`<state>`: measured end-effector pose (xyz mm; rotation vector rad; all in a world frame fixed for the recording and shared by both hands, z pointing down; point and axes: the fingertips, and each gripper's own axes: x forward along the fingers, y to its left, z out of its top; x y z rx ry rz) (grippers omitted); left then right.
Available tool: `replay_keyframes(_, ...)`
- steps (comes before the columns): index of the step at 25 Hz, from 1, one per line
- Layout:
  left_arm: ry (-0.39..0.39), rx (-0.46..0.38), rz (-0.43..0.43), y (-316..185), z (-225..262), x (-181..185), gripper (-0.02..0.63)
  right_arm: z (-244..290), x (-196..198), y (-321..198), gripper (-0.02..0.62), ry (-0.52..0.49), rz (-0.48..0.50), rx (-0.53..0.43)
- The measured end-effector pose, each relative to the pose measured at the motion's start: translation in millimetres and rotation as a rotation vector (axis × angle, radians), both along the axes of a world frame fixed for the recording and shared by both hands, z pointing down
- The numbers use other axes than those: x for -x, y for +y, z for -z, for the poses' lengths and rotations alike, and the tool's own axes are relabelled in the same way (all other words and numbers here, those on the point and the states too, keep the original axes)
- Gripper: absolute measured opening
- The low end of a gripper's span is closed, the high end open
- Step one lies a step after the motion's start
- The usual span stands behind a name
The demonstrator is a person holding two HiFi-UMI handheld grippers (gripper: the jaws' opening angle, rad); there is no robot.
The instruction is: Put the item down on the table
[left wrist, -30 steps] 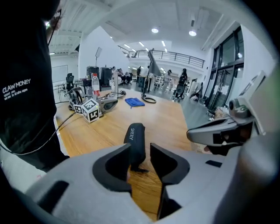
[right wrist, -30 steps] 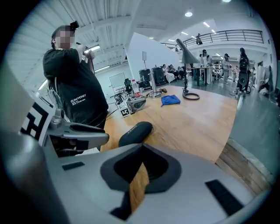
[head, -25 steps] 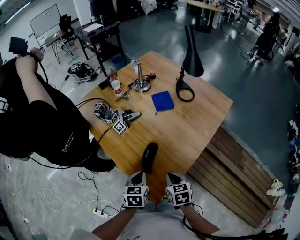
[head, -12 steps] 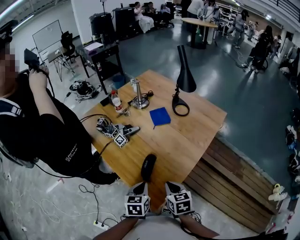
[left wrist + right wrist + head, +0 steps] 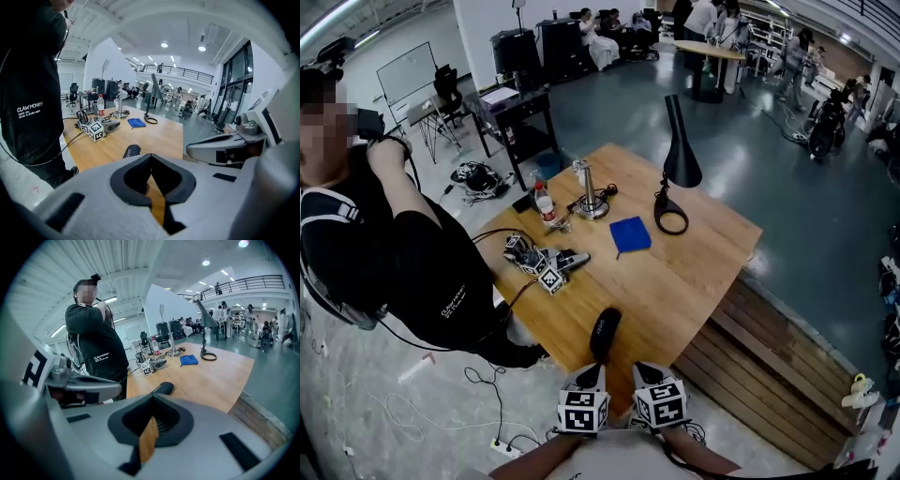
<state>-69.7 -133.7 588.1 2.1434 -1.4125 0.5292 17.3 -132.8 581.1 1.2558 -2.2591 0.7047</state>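
Head view: the picture has swung a little over the last second, so more of the bystander (image 5: 403,253) shows at the left; the layout on the table (image 5: 694,272) is unchanged.
Item (image 5: 603,335): black and long, lying flat on the table near its front edge. It is just beyond both grippers, touched by neither, and has not shifted on the wood.
Left gripper (image 5: 589,370): jaws together with nothing between them, held low at the table's near edge.
Right gripper (image 5: 645,369): jaws closed too, with only wood showing through the slit. It is right beside the left one.
Change: only the head moves; both grippers stay where they were, side by side.
Meaning: I judge the put-down done, with the item released and at rest.
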Motion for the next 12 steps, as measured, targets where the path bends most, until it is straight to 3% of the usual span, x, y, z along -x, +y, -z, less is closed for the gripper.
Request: replay_keyframes(12, -0.001, -0.002, 0.006, 9, 5, 2, 0.006, 5, 3, 11, 0.003, 0.0, 0.019, -0.005)
